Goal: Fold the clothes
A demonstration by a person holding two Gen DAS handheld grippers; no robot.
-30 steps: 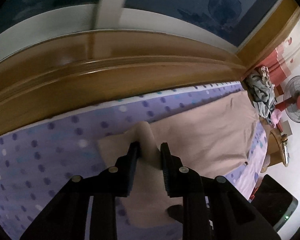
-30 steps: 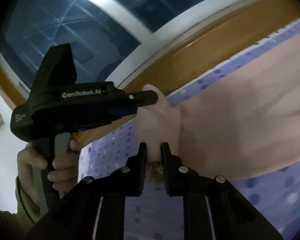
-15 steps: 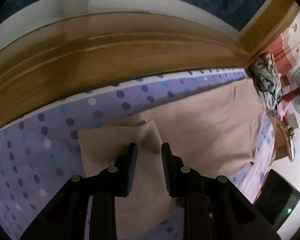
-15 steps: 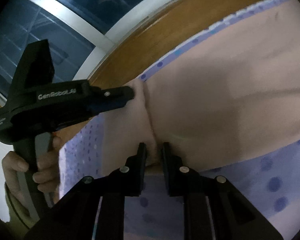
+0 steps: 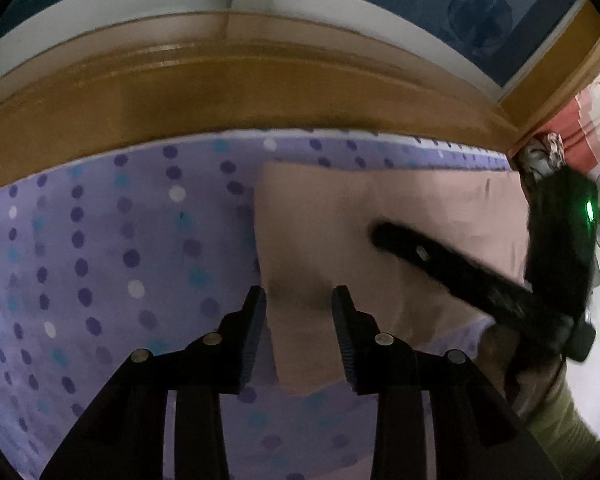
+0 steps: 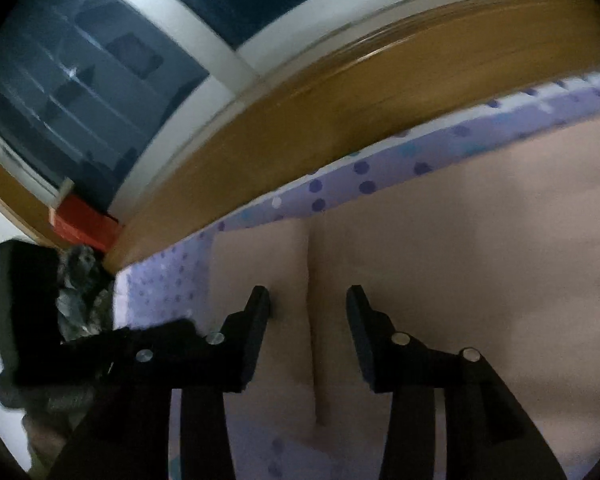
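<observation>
Both grippers [image 5: 299, 300] [image 6: 308, 300] now off garment [image 5: 340, 216].

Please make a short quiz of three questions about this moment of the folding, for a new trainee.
1. True or false: the left gripper is shut on the beige garment.
2. On what does the garment lie? A) a wooden floor B) the purple dotted sheet C) a chair
3. Fill in: the right gripper hangs over a ____ that runs along the garment.

Key: 1. False, its jaws stand apart, with cloth lying flat below them. 2. B. 3. Crease (fold line).
</observation>
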